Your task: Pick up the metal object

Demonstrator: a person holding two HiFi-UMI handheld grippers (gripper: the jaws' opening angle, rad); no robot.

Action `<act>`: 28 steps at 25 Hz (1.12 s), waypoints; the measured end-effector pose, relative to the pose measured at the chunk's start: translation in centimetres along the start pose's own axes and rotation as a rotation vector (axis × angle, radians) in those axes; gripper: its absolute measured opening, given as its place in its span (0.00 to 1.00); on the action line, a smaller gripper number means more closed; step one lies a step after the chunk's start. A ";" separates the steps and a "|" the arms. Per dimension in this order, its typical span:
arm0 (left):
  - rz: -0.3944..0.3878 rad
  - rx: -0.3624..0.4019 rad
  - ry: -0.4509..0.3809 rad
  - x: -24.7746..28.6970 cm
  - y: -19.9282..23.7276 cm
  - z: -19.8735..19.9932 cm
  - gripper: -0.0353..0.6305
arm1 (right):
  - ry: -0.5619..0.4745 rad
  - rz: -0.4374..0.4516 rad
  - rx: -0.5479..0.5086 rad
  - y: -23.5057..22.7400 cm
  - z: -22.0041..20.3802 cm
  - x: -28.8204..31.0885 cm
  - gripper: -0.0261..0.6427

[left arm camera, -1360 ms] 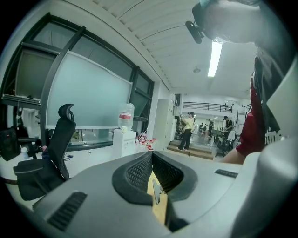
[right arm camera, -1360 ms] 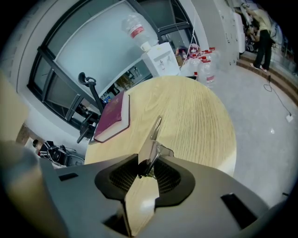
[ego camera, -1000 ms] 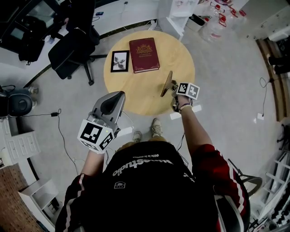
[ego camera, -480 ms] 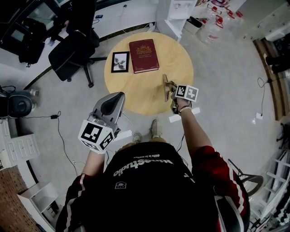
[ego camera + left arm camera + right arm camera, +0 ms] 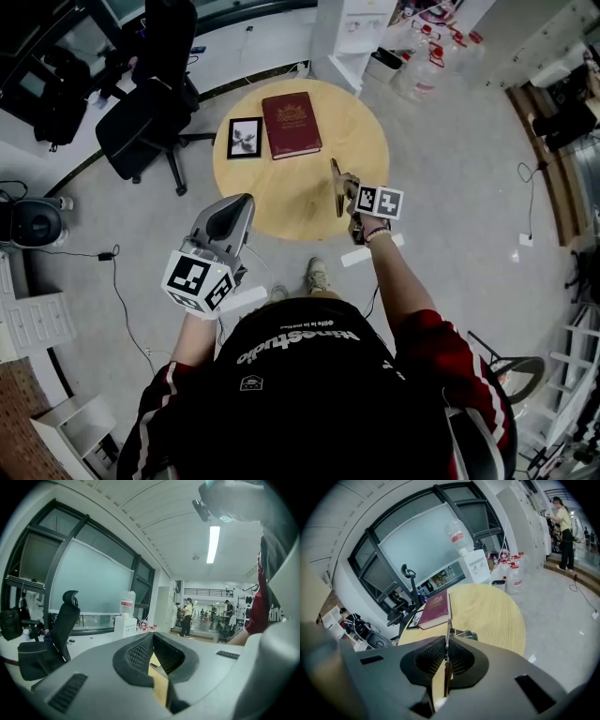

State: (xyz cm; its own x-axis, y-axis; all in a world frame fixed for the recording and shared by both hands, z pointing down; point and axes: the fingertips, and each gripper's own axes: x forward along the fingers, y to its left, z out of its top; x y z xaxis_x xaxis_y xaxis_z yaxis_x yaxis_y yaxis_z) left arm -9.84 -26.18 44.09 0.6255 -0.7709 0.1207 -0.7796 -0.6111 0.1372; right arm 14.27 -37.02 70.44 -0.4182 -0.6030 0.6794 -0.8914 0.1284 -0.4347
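The metal object (image 5: 335,186) is a thin flat plate with a bent foot. It stands on edge above the near right part of the round wooden table (image 5: 291,202). My right gripper (image 5: 343,191) is shut on it. In the right gripper view the plate (image 5: 447,620) runs straight up between the two pads, which press on both its faces, and my right gripper (image 5: 446,657) points toward the table (image 5: 487,611). My left gripper (image 5: 239,208) hovers off the table's near left edge. Its jaws (image 5: 151,641) meet at the tips with nothing between them.
A dark red book (image 5: 292,125) and a small framed picture (image 5: 245,138) lie at the table's far side. A black office chair (image 5: 141,112) stands to the left. Water bottles (image 5: 422,56) and a white cabinet (image 5: 352,33) stand beyond the table.
The plate in my right gripper has turned from slanted to nearly edge-on and has come a little nearer the table's front edge. My left gripper has stayed where it was.
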 end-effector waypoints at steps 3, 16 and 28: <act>-0.001 -0.004 -0.022 -1.0 0.0 0.4 0.08 | -0.013 -0.003 -0.052 1.4 0.1 -1.6 0.10; -0.050 -0.008 -0.093 -3.8 0.4 1.8 0.08 | -0.135 -0.029 -0.163 7.6 0.5 -9.5 0.10; -0.124 0.006 -0.123 -4.9 -0.2 2.8 0.08 | -0.282 -0.017 -0.246 13.7 -0.8 -17.2 0.10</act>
State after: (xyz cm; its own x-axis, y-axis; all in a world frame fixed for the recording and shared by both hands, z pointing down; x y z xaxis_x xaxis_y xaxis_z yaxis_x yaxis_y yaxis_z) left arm -12.85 -22.78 40.67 0.7085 -0.7055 -0.0179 -0.6972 -0.7036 0.1374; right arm 9.08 -24.29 53.29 -0.3685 -0.7955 0.4809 -0.9276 0.2810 -0.2460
